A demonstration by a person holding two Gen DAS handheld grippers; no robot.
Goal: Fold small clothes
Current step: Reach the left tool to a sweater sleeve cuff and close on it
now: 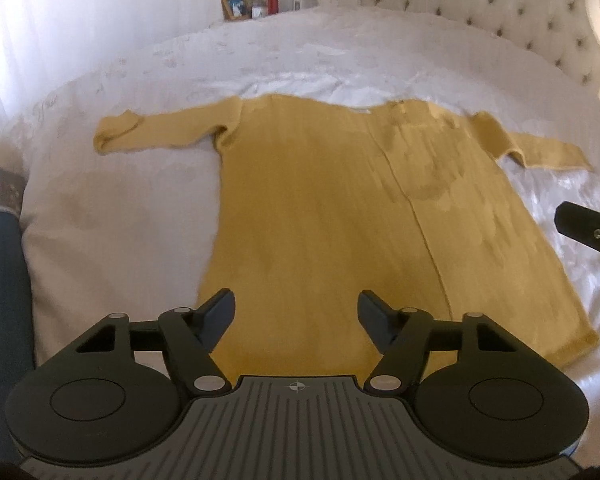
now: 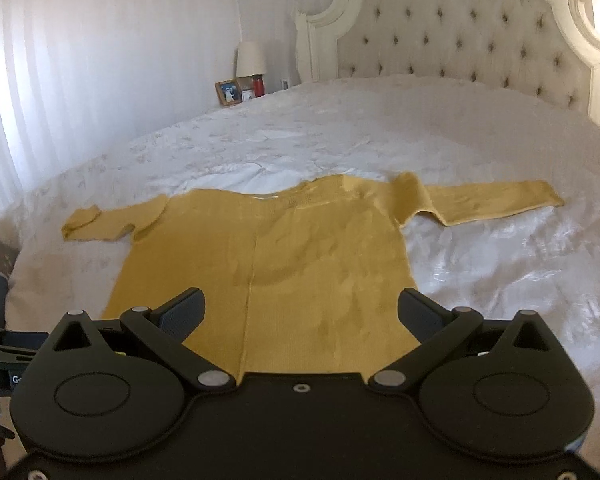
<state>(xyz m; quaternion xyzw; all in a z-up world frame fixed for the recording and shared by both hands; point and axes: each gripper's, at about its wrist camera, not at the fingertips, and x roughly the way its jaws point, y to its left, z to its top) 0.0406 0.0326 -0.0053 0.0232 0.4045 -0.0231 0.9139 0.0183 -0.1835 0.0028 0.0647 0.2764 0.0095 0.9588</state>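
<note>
Home bedroom: a bed (image 2: pixel 380 140) with white cover and tufted headboard (image 2: pixel 460 32); beyond it a lamp (image 2: pixel 250 60), a framed photo (image 2: pixel 228 93), curtains (image 2: pixel 80 60).

Sweater (image 1: pixel 320 208): mustard knit cloth, matt, finely ribbed. Bedspread (image 2: pixel 500 248): white fabric, slight sheen, apparently embossed. Headboard (image 2: pixel 460 44): tufted upholstery. Gripper fingers (image 1: pixel 220 308): matt black plastic

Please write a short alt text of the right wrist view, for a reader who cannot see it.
A yellow long-sleeved sweater lies flat on a white bedspread, both sleeves spread out sideways. The right gripper hangs over its hem, jaws open and holding nothing. A tufted headboard stands behind.
</note>
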